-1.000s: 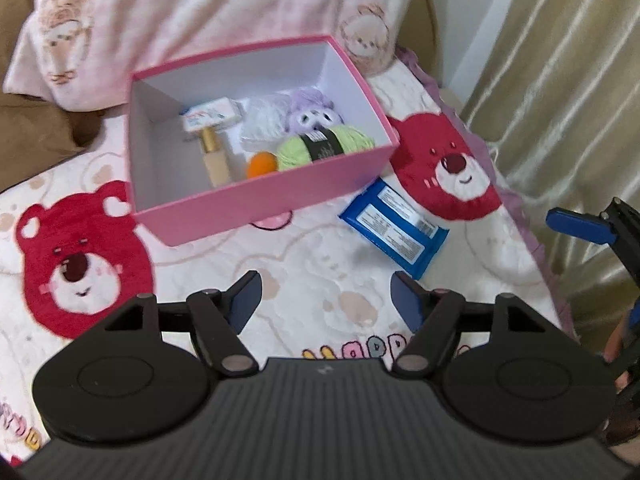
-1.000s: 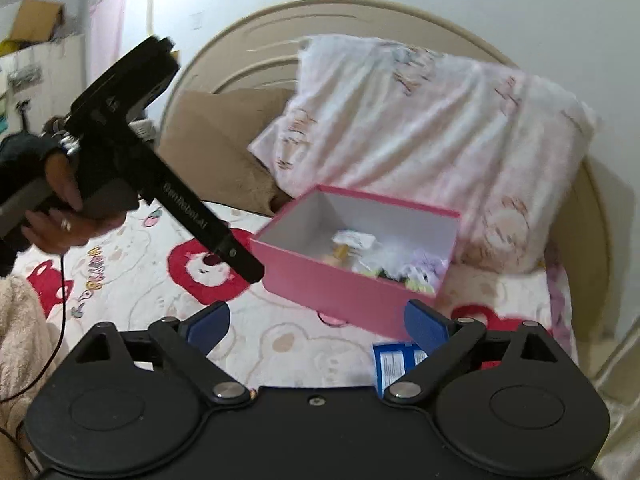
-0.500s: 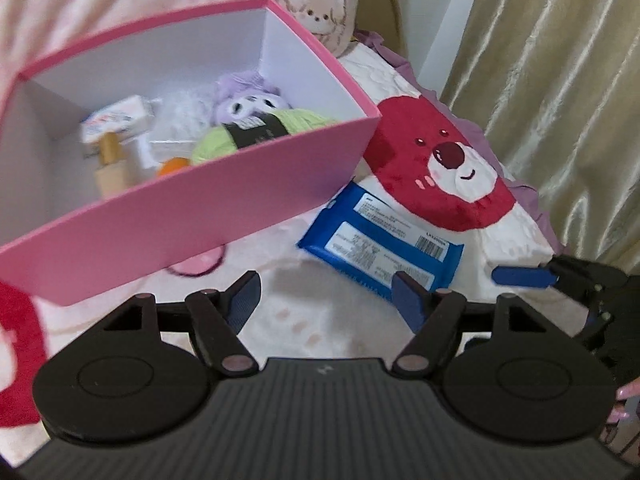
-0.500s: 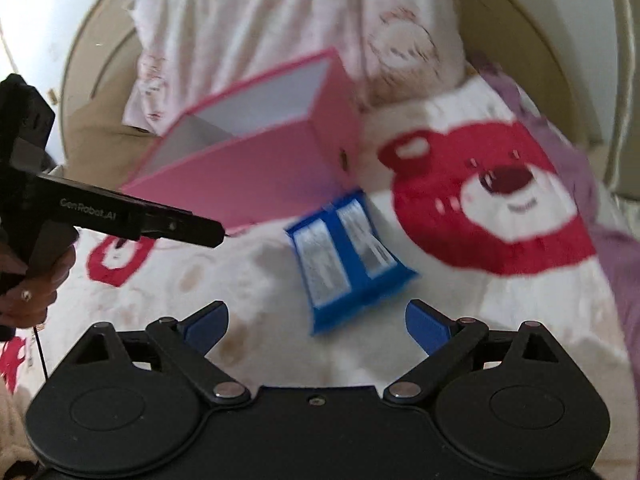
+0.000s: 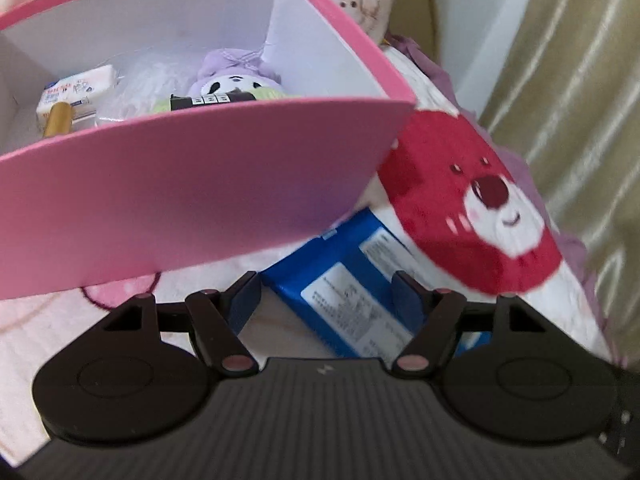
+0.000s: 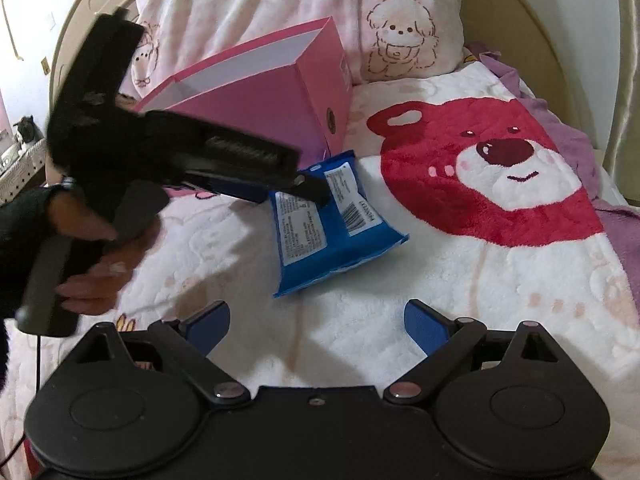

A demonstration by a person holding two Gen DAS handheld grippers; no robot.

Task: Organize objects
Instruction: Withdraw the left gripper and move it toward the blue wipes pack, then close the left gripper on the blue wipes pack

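Both hand-held grippers have dropped toward the bed. Left hand-held gripper (image 5: 326, 296) straddles the blue packet (image 6: 332, 224), jaws released; right one (image 6: 316, 326) open, empty, nearer. Packet lies just right of the pink box (image 5: 192, 184). Approach step — next, clench, then lift into the box.

The packet (image 6: 320, 220) is hemmed at 11 o'clock by the box (image 6: 256, 108); open blanket (image 6: 460, 300) is left at 3 and 6 o'clock.
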